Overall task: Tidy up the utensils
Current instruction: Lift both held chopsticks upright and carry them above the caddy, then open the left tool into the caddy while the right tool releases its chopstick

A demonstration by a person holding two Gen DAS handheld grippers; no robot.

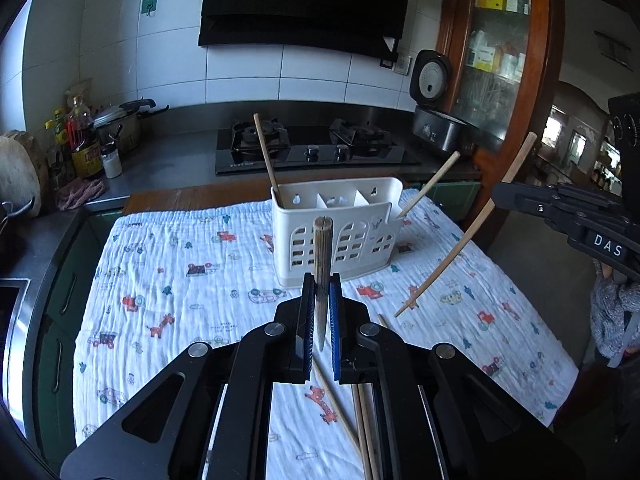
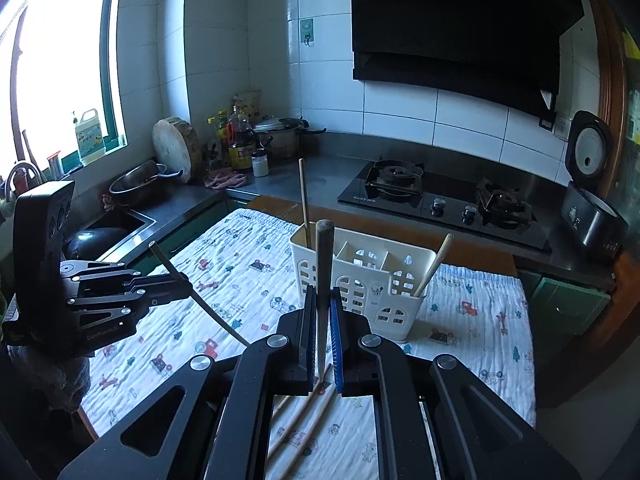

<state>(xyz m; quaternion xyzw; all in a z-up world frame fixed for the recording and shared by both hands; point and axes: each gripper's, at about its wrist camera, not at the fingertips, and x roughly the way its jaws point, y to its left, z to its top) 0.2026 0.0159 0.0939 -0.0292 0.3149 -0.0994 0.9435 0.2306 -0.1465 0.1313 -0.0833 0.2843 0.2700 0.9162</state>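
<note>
Left gripper (image 1: 322, 312): fingers (image 1: 307, 320) drawn narrow, clamped on a dark chopstick (image 1: 322, 248) held near upright, thick end up, tip pointing down between the pads. Right gripper (image 2: 322, 332): fingers (image 2: 309, 332) equally narrow, pinching a second dark chopstick (image 2: 325, 264) about mid-length, blunt end up, tip just above the loose sticks below. In the left wrist view, seen from the side, held slanted over the cloth's right half, well apart from the holder. Beyond both pairs of fingers: white utensil holder (image 1: 340, 236) standing on the patterned cloth (image 1: 172, 280), one pale chopstick leaning in its left compartment (image 1: 267, 160), another in the right side pocket (image 1: 430, 190). Further pale chopsticks (image 2: 304, 416) lying loose on the cloth under the grippers. Step in hand, judged: carrying a stick in each gripper toward the holder. Next move, judged: tip lowered into an open compartment, stick kept steep to clear the rim, then fingers released. Behind, on the counter: gas hob (image 1: 316, 146).
</note>
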